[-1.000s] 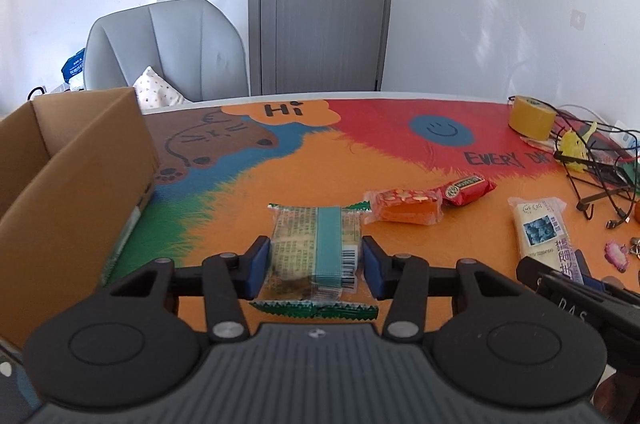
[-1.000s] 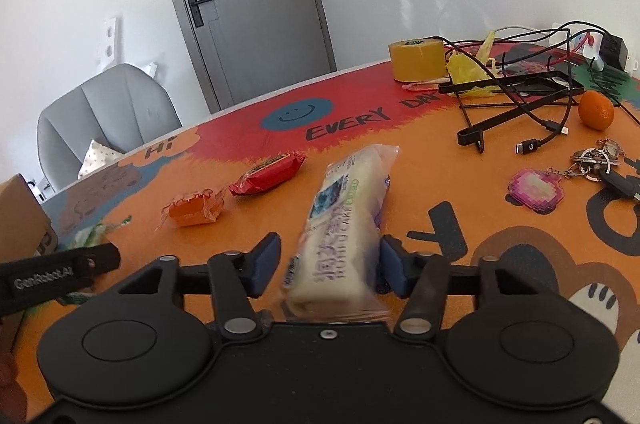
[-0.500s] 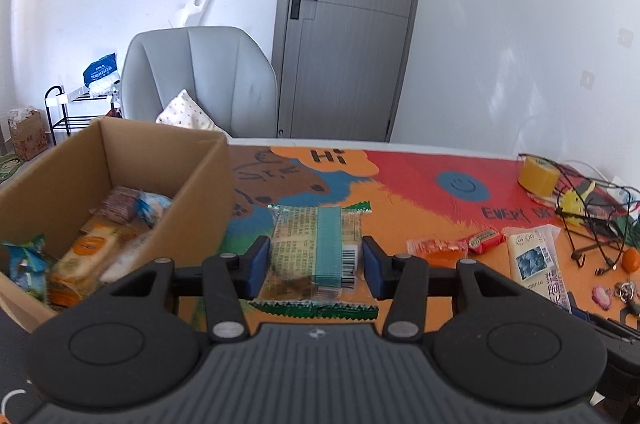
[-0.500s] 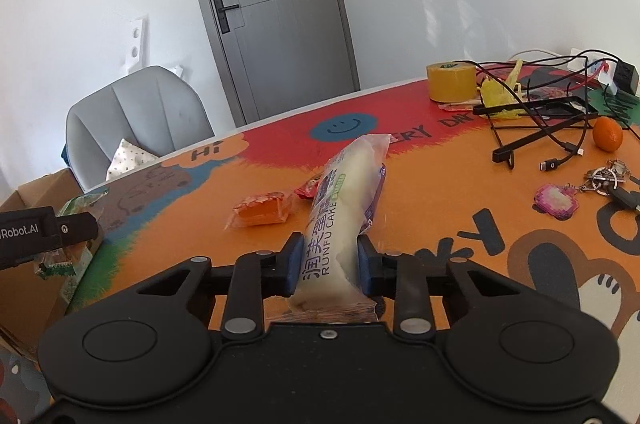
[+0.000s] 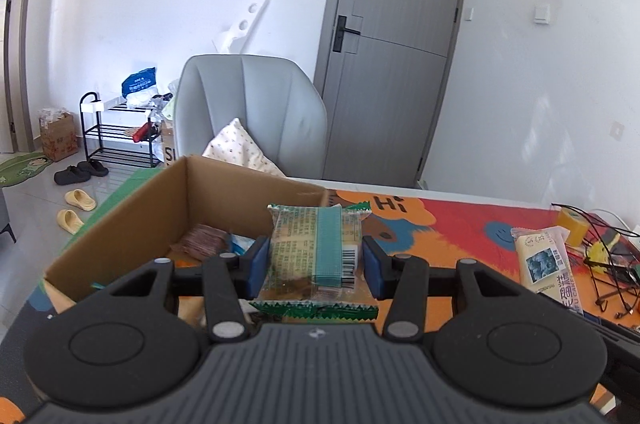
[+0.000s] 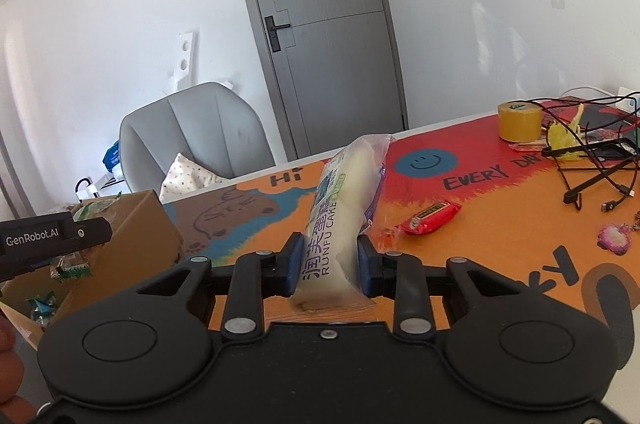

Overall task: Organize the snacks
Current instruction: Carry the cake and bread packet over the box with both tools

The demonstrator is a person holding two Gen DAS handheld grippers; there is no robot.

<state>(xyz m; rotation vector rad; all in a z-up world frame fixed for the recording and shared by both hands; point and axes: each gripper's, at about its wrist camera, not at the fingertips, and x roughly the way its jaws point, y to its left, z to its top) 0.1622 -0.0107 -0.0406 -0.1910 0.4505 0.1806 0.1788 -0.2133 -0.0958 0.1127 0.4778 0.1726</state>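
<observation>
Left view: my left gripper point(image 5: 316, 266) clamps a green packet point(image 5: 316, 252) over the box point(image 5: 132, 224) — right view alone shows my right gripper point(image 6: 328, 264) pinching the cake point(image 6: 340, 220), red snack point(image 6: 430, 218) beyond.

Daylight filled the room brightly, and soft sun patches lay on the white wall point(image 5: 560, 128) right of the door point(image 5: 396, 64). Both views bowed strongly toward their dark corners. Focus was sharp, and the near black gripper housings looked dim.
</observation>
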